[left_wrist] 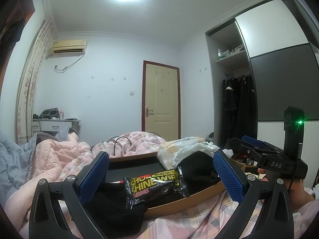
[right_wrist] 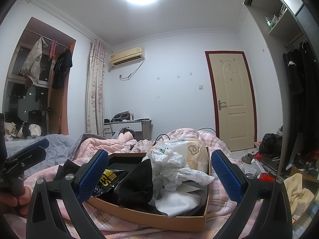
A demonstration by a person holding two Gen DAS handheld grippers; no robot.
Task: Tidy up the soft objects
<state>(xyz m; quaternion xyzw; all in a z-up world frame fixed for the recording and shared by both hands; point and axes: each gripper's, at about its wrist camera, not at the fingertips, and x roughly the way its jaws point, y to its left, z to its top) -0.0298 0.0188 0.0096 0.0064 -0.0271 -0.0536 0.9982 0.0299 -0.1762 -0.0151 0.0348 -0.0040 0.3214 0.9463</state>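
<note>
A shallow brown cardboard box (left_wrist: 199,199) (right_wrist: 151,219) lies on the pink plaid bed. In it are a black sock (left_wrist: 111,207) (right_wrist: 137,185), a black-and-yellow shoe wipes packet (left_wrist: 155,187) (right_wrist: 107,179), crumpled white plastic bags (left_wrist: 191,149) (right_wrist: 175,165) and a white cloth (right_wrist: 175,201). My left gripper (left_wrist: 159,177) is open, its blue pads on either side of the packet and sock. My right gripper (right_wrist: 159,177) is open over the box. Each gripper also shows in the other's view: the right (left_wrist: 279,159), the left (right_wrist: 26,155).
Pink and grey-blue quilts (left_wrist: 49,159) (right_wrist: 111,143) are bunched on the bed behind the box. A black cable (left_wrist: 121,141) lies on the bedding. A closed door (right_wrist: 233,101), an open wardrobe with dark clothes (left_wrist: 237,103) and floor clutter (right_wrist: 267,159) are at the right.
</note>
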